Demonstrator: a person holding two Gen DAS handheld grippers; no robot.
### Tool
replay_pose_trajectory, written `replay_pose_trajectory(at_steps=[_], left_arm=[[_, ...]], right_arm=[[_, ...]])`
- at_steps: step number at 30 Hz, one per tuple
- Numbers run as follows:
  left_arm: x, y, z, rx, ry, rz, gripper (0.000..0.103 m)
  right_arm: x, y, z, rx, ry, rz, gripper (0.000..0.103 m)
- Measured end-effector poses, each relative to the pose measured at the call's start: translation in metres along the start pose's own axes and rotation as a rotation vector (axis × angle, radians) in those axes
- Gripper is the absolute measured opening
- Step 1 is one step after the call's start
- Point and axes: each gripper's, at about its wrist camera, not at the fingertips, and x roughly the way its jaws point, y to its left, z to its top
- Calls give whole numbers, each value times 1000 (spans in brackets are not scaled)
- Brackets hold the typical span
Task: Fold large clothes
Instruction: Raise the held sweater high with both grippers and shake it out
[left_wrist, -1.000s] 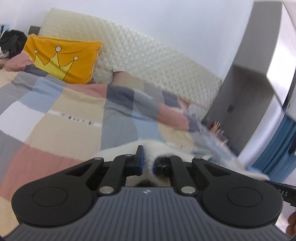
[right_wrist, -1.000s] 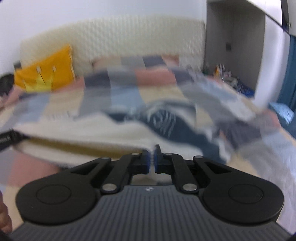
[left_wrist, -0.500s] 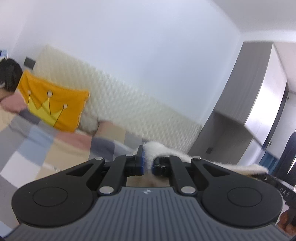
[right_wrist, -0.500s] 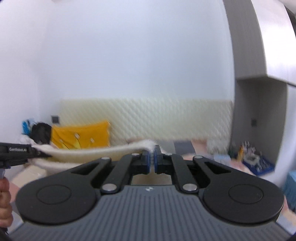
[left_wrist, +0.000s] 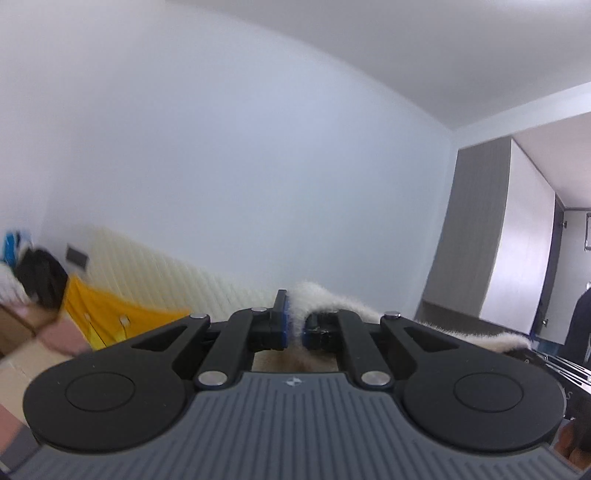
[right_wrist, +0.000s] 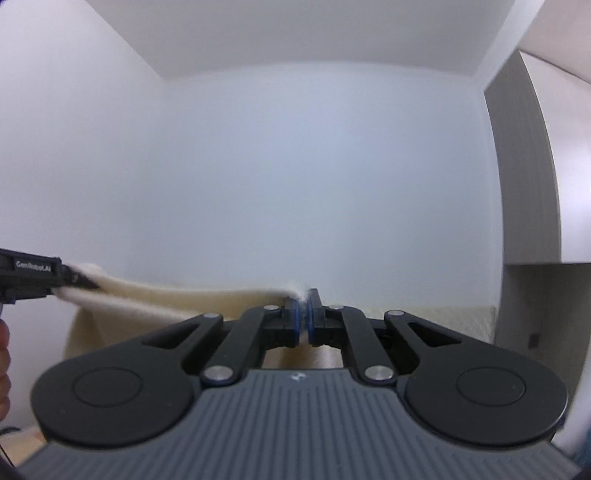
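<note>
- A cream, fleecy garment (right_wrist: 177, 295) hangs stretched in the air in front of a plain white wall (right_wrist: 295, 166), its top edge pinched at two points by a pair of black two-finger grippers.
- The right gripper (right_wrist: 303, 317) has its blue pads pressed together on the garment's edge, a tuft of pile showing above them.
- The left gripper (left_wrist: 293, 325) is likewise clamped on the fleece, the cloth bulging over its right finger and trailing off to the right.
- The relation that matters: the held edge runs roughly level from one gripper across to the other, parallel to the white wall, so the garment's long axis hangs downward from that line, out of sight beneath both cameras.
- Seen from the right wrist, the left gripper sits at the far left, the fleece spanning the gap between the two in a shallow sag.
- Judged from this, neither hand is nearer: each holds its own corner, and the coming fold looks to depend on bringing them down or together evenly.
</note>
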Motion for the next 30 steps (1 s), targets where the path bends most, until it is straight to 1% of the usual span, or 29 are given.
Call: replay_pose_trajectory(at_steps=[4, 7, 11, 14, 16, 18, 20, 21, 22, 23, 24, 26, 27, 28, 30], left_arm=[[-36, -1, 36, 27, -36, 36, 8], [-49, 11, 46, 49, -37, 84, 8], [-41, 44, 34, 42, 17, 150, 8], [-14, 82, 10, 24, 93, 208, 8], [9, 112, -8, -9, 142, 246, 8], [32, 138, -25, -34, 188, 273, 8], [67, 164, -42, -39, 226, 301, 8], [83, 177, -64, -41, 241, 308, 8], [103, 192, -73, -51, 261, 313, 8], [120, 205, -93, -63, 277, 316, 8], [143, 221, -105, -82, 299, 322, 8], [195, 259, -153, -119, 341, 340, 8], [219, 276, -168, -141, 363, 355, 8], [243, 295, -188, -156, 381, 370, 8], [298, 337, -226, -162, 421, 397, 8]], right_arm=[[-12, 15, 22, 14, -36, 62, 6], [-5, 28, 23, 19, -27, 117, 6], [26, 48, -3, 23, 22, 159, 6], [70, 61, -43, 61, 111, 185, 6], [109, 70, -77, 80, 177, 197, 6], [144, 78, -108, 87, 225, 199, 6], [178, 85, -132, 97, 270, 200, 6], [200, 88, -148, 95, 289, 195, 6], [219, 89, -160, 94, 303, 189, 6], [242, 90, -175, 102, 320, 182, 6], [258, 94, -190, 113, 336, 174, 7], [311, 99, -227, 126, 379, 146, 6], [329, 96, -245, 130, 401, 131, 6], [353, 100, -270, 140, 426, 119, 6], [372, 116, -305, 159, 473, 99, 7]])
